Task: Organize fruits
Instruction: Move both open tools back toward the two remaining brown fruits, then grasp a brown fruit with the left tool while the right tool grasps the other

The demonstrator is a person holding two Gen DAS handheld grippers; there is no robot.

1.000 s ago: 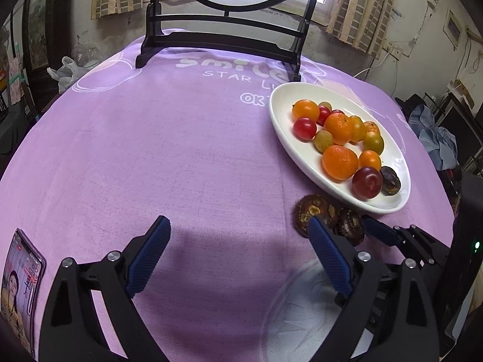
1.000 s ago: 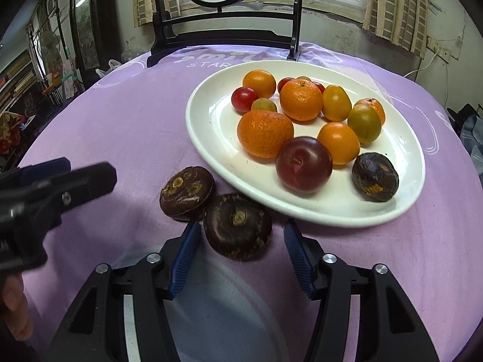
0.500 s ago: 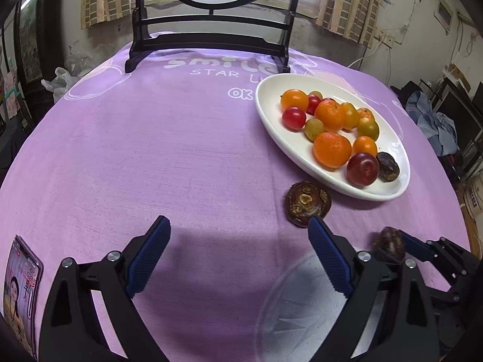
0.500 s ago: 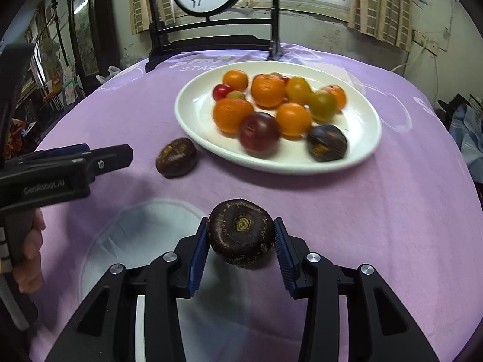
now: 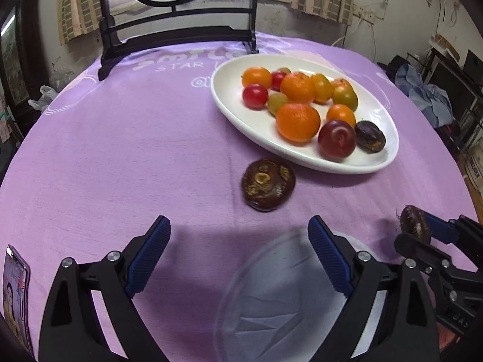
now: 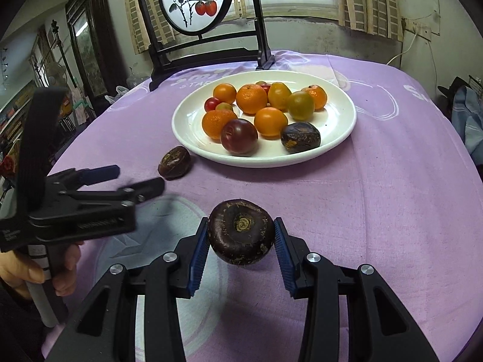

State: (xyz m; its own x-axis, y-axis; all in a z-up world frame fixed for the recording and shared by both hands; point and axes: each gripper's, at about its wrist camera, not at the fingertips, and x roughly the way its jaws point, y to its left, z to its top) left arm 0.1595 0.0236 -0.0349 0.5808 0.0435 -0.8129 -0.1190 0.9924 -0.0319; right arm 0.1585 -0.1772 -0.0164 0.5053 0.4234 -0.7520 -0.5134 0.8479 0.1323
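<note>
A dark brown, wrinkled fruit [image 6: 241, 230] is clamped between the blue pads of the right gripper [image 6: 241, 235] and is held clear of the purple tablecloth [image 6: 377, 199], near the tabletop's front edge. In the left wrist view the same fruit [image 5: 415, 221] is seen at the far right, pinched at the tip of that gripper. The left gripper [image 5: 240, 259] is spread wide with nothing between its pads [image 5: 149, 256] — it hovers above the cloth close to the front edge, over a pale printed patch. In the right wrist view this gripper [image 6: 132, 181] is seen from the side at the left, gripped by a hand [image 6: 36, 268].

A second dark fruit [image 5: 268, 184] lies on the cloth just beside the near rim of the white plate [image 5: 235, 111], not touching it as far as can be told. On the plate, set toward the back right of the tabletop, oranges, small red and greenish fruits, a dark red plum [image 5: 336, 139] and another dark wrinkled fruit [image 5: 369, 136] are gathered — the last two at the plate's near end. A black stand with a round painted panel [image 6: 196, 0] is placed at the tabletop's back edge. A phone [image 5: 16, 289] is seen at the front left edge
</note>
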